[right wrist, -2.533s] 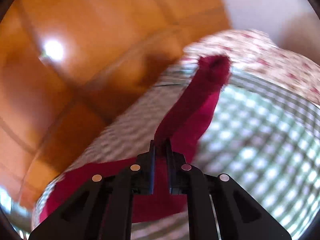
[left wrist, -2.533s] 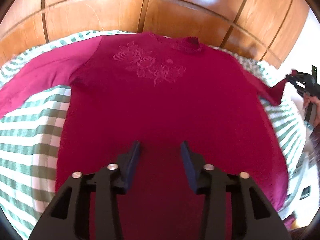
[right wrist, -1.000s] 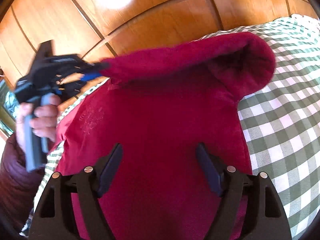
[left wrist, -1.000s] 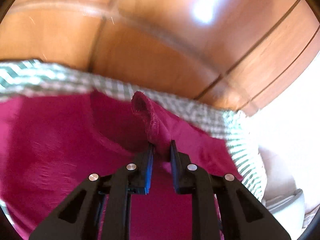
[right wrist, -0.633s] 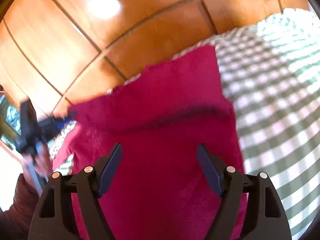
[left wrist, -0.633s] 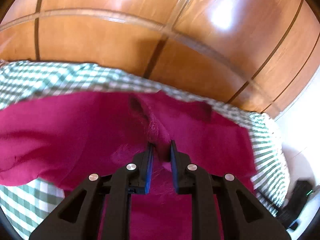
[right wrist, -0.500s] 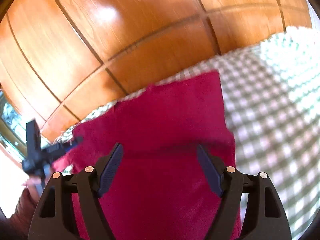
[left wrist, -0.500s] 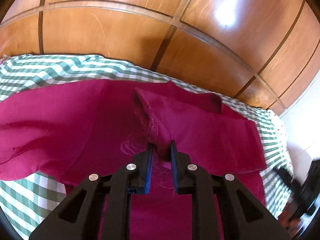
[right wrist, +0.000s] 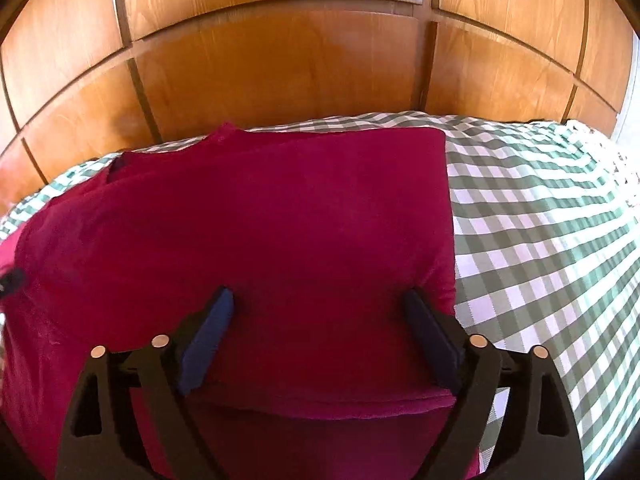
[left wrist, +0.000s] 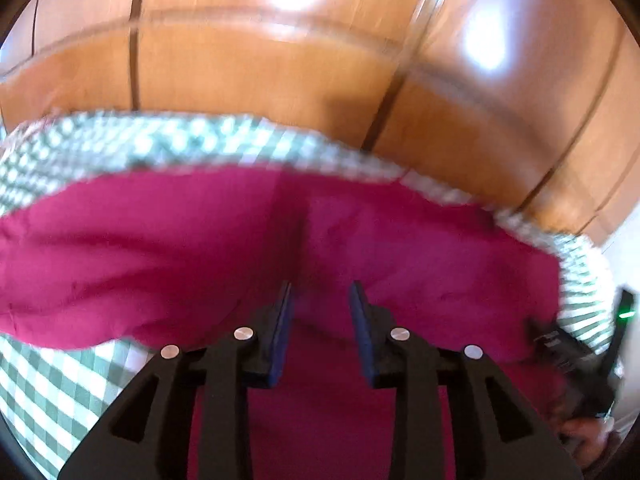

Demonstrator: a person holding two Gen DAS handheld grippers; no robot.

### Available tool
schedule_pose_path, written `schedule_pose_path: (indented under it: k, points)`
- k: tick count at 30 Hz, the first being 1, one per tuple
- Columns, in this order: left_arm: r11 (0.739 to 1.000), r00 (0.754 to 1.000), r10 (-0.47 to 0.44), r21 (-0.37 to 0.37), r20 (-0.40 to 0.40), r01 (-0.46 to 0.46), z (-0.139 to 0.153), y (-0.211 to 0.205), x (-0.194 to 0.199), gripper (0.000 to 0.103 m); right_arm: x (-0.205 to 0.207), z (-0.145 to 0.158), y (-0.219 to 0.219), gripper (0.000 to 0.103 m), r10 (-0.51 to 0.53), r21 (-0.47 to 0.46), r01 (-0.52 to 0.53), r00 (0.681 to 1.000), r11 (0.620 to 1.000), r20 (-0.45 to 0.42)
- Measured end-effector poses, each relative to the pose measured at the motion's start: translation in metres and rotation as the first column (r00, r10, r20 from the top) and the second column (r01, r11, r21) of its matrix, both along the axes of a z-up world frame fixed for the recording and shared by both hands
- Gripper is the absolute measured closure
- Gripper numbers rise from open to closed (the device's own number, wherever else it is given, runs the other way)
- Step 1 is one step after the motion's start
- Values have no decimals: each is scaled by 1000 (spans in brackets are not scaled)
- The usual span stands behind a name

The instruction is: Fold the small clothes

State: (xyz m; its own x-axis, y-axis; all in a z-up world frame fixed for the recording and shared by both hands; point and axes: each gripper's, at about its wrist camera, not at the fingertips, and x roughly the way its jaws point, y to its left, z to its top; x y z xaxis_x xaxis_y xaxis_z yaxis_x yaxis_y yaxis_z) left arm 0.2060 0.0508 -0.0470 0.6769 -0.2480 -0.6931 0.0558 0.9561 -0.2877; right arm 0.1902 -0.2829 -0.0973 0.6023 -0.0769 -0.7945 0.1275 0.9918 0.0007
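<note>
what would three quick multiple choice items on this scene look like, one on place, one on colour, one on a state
1. The crimson top lies on:
A. a green checked cloth
B. a bare floor
C. a metal tray

2. The panels behind are:
A. white
B. orange-brown wood
C. blue

3. The right gripper is:
A. shut on a sleeve
B. open over the top
C. out of view

Key: 1 A, the green checked cloth shows around the top. 2 B, wood grain shows. 3 B, its jaws stand wide apart, having just been opening, pads not pressing the fabric.
</note>
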Motion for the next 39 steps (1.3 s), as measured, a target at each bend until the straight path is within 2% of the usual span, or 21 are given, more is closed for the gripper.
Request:
schedule_pose_path:
  k: [2, 5, 7, 8, 10, 13, 16, 18, 22, 24, 25, 28, 31, 34, 36, 37, 38, 39]
  points:
    - [999, 999, -40, 10, 35, 40, 9, -11, 2, 70, 2, -2, -1, 9, 6, 7, -6, 1000, 1000, 1]
    - [997, 997, -71, 42, 1, 71, 2, -34, 22, 70, 5, -3, 5, 4, 18, -8, -18, 1000, 1000, -10]
    - [992, 997, -49, 115, -63, 56, -15, -46, 42, 66, 7, -4, 8, 4, 17, -11, -17, 1000, 1000, -14]
    - [987, 991, -13, 156, -135, 35, -34, -47, 56, 66, 7, -4, 7, 4, 18, -7, -18, 1000, 1000, -14]
    - [994, 995, -3, 107, -104, 14, -43, -41, 54, 66, 8, -6, 7, 4, 20, 0, -20, 1000, 1000, -14]
    - [994, 995, -1, 108, -104, 12, -36, -40, 43, 67, 11, -9, 8, 4, 20, -15, -20, 1000, 1000, -18]
    - [999, 993, 5, 46, -119, 1, -29, -22, 23, 64, 12, -9, 9, 4, 20, -13, -20, 1000, 1000, -15]
    - [999, 989, 37, -12, -140, -39, -26, -2, 3, 60, 12, -9, 8, 4, 20, -13, -20, 1000, 1000, -14]
    - [982, 984, 86, -152, -153, -110, -24, 48, -42, 57, 13, -9, 7, 4, 20, -9, -20, 1000, 1000, -16]
    - [970, 980, 121, -189, -156, -150, -26, 75, -61, 55, 13, -9, 7, 4, 20, -11, -20, 1000, 1000, -16]
    - [963, 977, 147, -201, -157, -177, -28, 89, -69, 50, 13, -8, 8, 4, 21, -18, -21, 1000, 1000, -16]
    - [929, 946, 281, -201, -159, -310, -33, 144, -94, 36, 13, -8, 8, 4, 22, -19, -23, 1000, 1000, -19]
    - [871, 892, 408, -212, -194, -444, -41, 203, -113, 36, 12, -6, 11, 4, 22, -35, -23, 1000, 999, -21]
    - [773, 817, 519, -271, -251, -574, -52, 264, -129, 40, 14, -2, 15, 4, 22, -77, -25, 999, 997, -40]
    - [707, 790, 544, -353, -284, -614, -58, 296, -136, 49, 10, 6, 22, 4, 13, -111, -19, 998, 994, -54]
    - [679, 778, 553, -379, -298, -628, -61, 306, -137, 55, 5, 11, 25, 4, 14, -110, -19, 999, 994, -44]
    - [640, 756, 572, -404, -317, -654, -64, 322, -139, 58, -4, 19, 30, 4, 33, -88, -34, 999, 996, -18]
    - [617, 740, 589, -410, -325, -671, -66, 332, -140, 60, -10, 23, 35, 4, 52, -75, -52, 999, 996, -2]
